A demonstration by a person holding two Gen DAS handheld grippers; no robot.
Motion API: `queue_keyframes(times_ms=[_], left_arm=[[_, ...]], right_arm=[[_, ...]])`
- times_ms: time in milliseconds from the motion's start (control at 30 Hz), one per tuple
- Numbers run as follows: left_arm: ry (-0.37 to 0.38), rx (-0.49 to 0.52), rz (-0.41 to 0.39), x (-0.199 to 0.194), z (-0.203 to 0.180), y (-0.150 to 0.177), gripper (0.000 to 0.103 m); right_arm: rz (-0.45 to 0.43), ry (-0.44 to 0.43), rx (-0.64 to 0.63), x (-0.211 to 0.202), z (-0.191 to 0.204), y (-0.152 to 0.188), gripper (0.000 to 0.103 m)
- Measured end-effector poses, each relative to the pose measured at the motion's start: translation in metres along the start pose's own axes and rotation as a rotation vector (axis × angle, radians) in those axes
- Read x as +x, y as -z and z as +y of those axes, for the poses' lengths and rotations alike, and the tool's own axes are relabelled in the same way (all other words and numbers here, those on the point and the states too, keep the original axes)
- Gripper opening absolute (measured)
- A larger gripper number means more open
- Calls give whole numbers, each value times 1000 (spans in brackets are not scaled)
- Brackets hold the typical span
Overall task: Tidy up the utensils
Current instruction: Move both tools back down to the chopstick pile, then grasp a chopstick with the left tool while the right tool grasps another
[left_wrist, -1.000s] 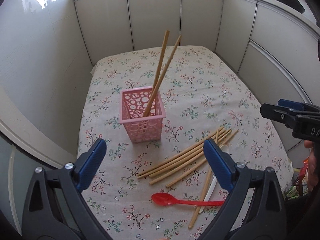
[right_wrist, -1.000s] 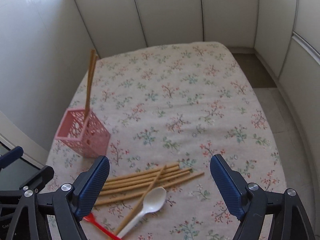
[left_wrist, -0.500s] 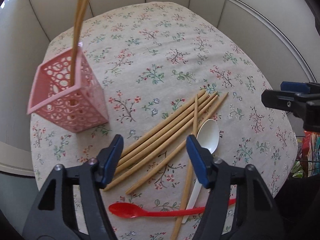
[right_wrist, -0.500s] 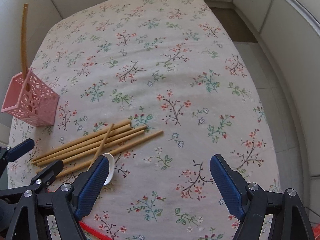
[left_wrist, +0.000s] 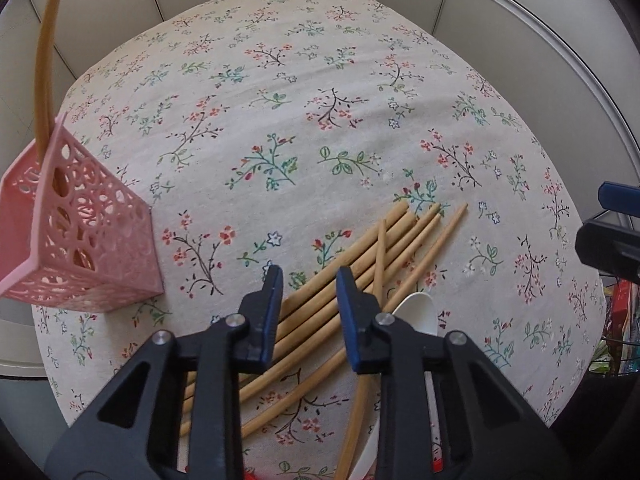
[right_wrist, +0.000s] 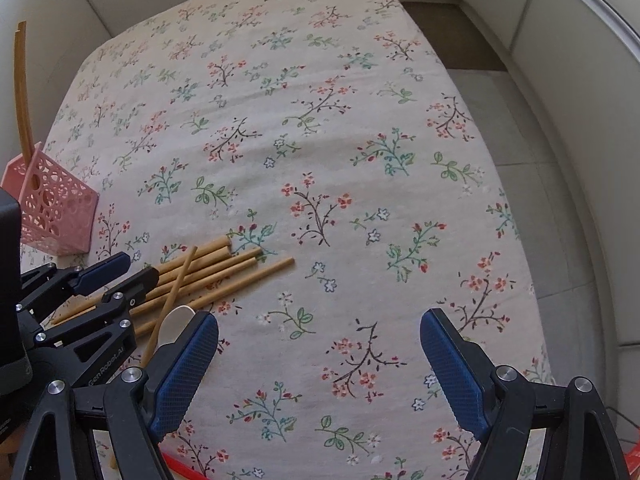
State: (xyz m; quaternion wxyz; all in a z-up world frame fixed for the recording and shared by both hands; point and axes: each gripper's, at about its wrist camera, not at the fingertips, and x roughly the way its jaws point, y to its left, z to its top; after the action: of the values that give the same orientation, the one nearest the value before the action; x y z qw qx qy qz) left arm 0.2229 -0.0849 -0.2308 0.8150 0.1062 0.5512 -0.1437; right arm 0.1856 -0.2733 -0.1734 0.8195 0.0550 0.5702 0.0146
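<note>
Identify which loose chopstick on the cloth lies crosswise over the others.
The single chopstick angled steeply across the bundle of chopsticks, just right of the left gripper; the others lie roughly parallel beside one another.

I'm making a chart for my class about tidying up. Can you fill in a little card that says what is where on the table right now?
table cover: floral tablecloth
pink basket: far left, two chopsticks standing in it
loose chopsticks: bundle lying flat, one crossed over the others
white spoon: beside the bundle, partly hidden
left tongs: narrowly open, low over the bundle, not yet gripping
right tongs: wide open, empty, over bare cloth
</note>
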Motion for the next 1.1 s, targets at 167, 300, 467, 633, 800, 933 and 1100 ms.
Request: queue_keyframes(times_ms=[167, 300, 467, 633, 800, 933, 1100], left_arm=[[-2, 13, -7, 2, -2, 0, 29], [-2, 8, -11, 2, -1, 0, 29], [-5, -13, -17, 6, 7, -4, 29], [-28, -4, 18, 11, 11, -2, 19], [2, -42, 88, 7, 14, 4, 12], [32, -25, 135, 3, 13, 7, 11], [34, -42, 63, 1, 12, -8, 22]], right_arm=[[11, -4, 9, 1, -5, 0, 87], [21, -8, 30, 4, -9, 0, 87], [27, -19, 47, 4, -11, 0, 87], [35, -21, 50, 6, -9, -1, 87], [43, -32, 64, 9, -7, -4, 87], [51, -40, 69, 12, -5, -5, 87], [60, -47, 85, 16, -7, -10, 87]])
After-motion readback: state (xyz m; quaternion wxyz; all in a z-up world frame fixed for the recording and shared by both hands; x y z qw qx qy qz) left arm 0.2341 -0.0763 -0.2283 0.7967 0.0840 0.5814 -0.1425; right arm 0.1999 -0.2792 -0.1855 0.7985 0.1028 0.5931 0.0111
